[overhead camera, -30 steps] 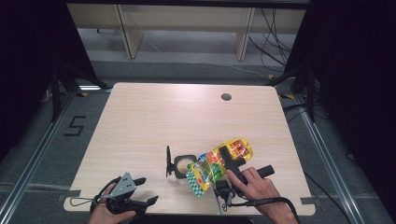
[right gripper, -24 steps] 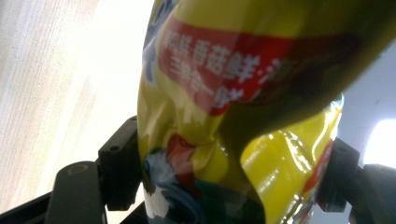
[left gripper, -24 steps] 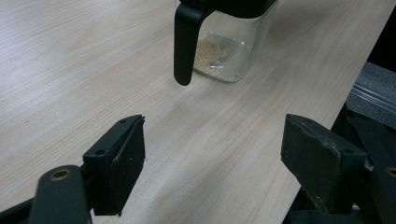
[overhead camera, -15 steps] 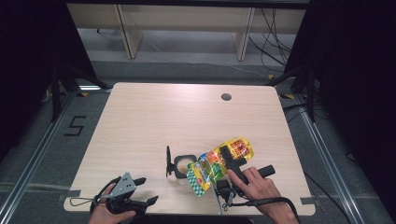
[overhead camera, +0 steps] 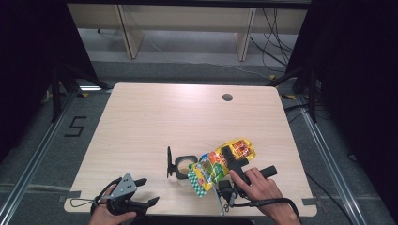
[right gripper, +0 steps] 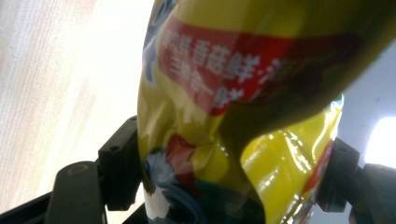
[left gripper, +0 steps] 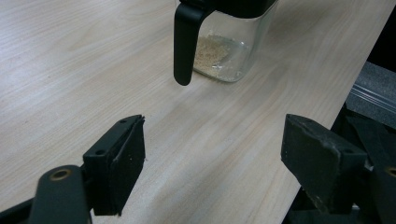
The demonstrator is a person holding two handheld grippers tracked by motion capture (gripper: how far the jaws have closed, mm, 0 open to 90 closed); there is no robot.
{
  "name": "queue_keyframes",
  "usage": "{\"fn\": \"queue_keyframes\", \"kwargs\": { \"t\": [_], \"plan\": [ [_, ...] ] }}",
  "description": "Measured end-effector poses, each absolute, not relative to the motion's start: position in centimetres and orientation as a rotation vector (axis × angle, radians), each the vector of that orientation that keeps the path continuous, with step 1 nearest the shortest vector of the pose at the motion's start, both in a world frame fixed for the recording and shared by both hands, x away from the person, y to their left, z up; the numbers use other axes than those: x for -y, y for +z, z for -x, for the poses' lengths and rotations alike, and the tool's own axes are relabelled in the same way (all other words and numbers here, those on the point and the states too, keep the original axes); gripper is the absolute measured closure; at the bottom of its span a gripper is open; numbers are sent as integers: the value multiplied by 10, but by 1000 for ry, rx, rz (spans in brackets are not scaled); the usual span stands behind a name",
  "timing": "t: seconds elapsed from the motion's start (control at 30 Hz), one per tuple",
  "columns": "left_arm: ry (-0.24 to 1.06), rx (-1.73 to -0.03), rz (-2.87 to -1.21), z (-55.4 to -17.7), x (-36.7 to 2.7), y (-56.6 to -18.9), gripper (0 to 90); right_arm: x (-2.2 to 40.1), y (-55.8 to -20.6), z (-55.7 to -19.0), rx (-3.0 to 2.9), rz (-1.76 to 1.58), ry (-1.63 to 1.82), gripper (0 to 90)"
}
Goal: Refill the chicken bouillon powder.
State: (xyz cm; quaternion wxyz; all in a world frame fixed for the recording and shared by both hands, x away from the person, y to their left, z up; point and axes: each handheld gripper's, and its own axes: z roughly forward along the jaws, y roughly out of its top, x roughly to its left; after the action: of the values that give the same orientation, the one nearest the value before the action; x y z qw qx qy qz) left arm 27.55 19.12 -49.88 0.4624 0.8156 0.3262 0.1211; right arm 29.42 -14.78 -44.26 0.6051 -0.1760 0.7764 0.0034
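Surface (overhead camera: 155, 122): a pale wood-grain laminate top, rectangular with rounded corners, was recorded; a small round dark hole (overhead camera: 227, 97) was set near its far edge.

Snack bag (overhead camera: 220, 161): a glossy, crinkled foil pouch, yellow with red and green print, was found raised over the near right part of the surface. Its long axis was laid diagonally, from the far right down toward the near left, its lower end tilted at the jar.

Jar (overhead camera: 184, 167): a clear, square-sided glass container with a black rim and an upright black lid was noted just left of the bag, a thin layer of pale grains inside.

Right gripper (right gripper: 224, 182): black fingers were closed on the bag.

Left gripper (left gripper: 212, 149): fingers were spread wide, nothing held.
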Motion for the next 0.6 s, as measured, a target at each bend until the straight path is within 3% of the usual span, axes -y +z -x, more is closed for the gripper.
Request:
{"fn": "queue_keyframes", "kwargs": {
  "t": [0.6],
  "plan": [
    [304,-801,-2009,-276,-192,-498,216,149,-437,-293,-1775,431,-66,274]
  ]
}}
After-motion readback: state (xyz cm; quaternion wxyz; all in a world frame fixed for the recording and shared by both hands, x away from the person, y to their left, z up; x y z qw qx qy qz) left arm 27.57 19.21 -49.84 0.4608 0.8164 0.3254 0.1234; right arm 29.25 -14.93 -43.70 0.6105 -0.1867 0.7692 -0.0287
